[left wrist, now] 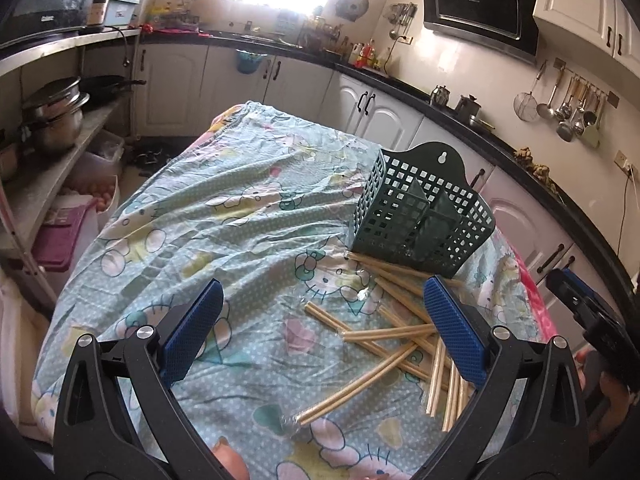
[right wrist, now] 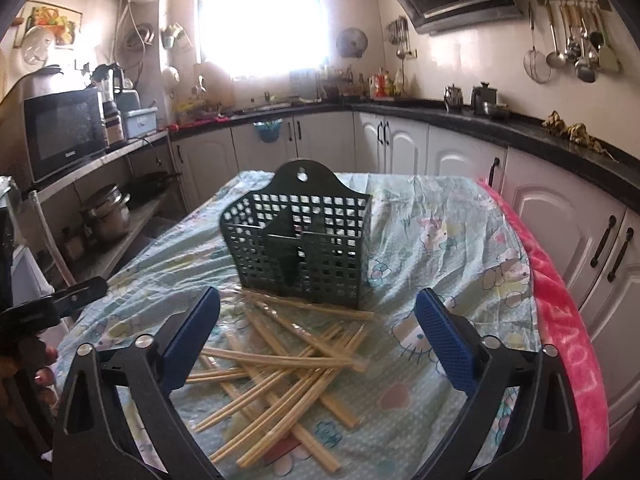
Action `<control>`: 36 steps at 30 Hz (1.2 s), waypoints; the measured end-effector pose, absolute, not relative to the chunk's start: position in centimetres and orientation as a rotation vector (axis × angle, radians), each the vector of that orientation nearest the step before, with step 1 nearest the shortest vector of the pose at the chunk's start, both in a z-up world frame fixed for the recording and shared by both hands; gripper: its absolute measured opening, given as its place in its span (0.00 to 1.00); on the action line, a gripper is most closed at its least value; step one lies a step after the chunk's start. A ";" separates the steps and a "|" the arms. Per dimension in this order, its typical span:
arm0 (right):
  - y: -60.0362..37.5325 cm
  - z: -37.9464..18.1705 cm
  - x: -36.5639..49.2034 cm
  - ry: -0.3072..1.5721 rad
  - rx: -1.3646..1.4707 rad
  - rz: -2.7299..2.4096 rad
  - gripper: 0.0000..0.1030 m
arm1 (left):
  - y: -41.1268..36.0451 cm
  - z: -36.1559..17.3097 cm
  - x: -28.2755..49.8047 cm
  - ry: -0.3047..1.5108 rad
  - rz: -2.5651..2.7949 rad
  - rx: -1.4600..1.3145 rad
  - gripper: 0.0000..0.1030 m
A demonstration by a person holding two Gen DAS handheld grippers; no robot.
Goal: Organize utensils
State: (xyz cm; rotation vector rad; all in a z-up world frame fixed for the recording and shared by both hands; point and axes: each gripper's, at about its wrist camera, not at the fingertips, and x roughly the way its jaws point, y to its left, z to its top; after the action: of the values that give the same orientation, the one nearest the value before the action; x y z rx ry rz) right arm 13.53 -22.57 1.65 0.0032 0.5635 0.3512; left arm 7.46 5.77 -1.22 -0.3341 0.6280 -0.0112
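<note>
- Right wrist view: my right gripper (right wrist: 316,344) has its jaws wide apart, nothing between them, above the chopsticks (right wrist: 280,364) heaped near the table's (right wrist: 460,220) near edge, before the green holder (right wrist: 296,240).
- My left gripper (left wrist: 324,332) is likewise spread and empty.
- I judge the sticks light, stiff and slippery; I'd pinch one mid-length.

A cartoon-print cloth (right wrist: 440,240) covers the desk (left wrist: 180,208). A green slotted holder (right wrist: 304,248) stands far on it. Loose wooden chopsticks (right wrist: 280,372) lie crisscrossed nearer, and a pink towel (right wrist: 568,332) drapes the right edge.

hidden: chopsticks (left wrist: 448,396) partly behind pad | basket (right wrist: 298,248) interior unclear
</note>
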 end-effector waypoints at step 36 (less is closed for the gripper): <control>-26.5 -7.6 24.1 0.911 0.150 0.360 0.42 | 7.2 -10.1 15.6 0.969 -0.156 -0.551 0.37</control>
State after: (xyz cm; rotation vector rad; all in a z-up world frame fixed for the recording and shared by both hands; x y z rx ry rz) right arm 24.10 -26.48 -7.55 0.1497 0.9115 0.3600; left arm 15.59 7.17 -10.12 -0.5506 0.9692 -0.1561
